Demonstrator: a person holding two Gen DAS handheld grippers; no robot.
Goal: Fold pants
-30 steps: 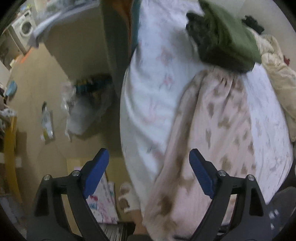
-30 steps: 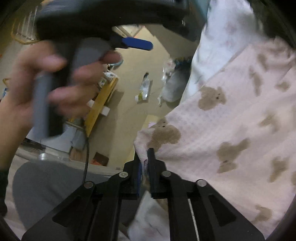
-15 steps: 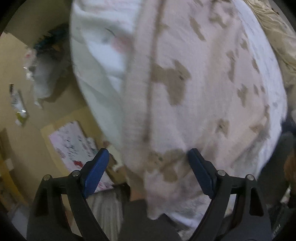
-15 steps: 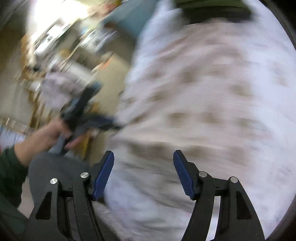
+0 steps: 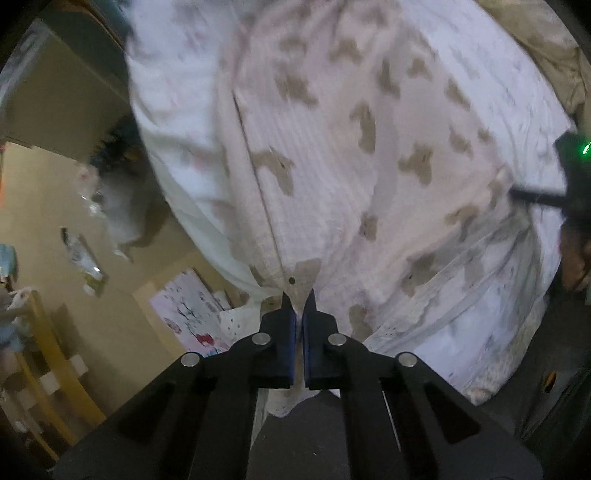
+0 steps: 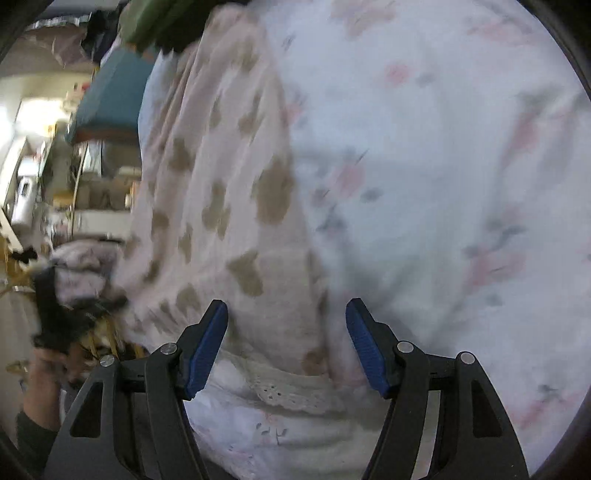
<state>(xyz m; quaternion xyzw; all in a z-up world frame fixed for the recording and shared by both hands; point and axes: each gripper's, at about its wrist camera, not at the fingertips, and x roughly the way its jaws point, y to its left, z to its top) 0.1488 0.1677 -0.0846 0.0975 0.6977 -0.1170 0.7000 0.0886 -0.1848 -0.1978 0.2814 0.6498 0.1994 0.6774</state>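
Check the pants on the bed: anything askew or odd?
Yes. The pants lie skewed, their near end spilling over the bed edge instead of lying flat. The left gripper has its jaws shut at that hanging hem; the right gripper hovers open above the cloth. Litter on the floor.

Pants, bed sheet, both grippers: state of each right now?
pants: spread lengthwise on the bed, near hem at the bed's edge.
left gripper: shut on the pants' hem, jaws just closed.
right gripper: open above the pants' edge, nothing gripped.
floral sheet: covers the bed, lightly wrinkled.
green clothes: piled at the far end.
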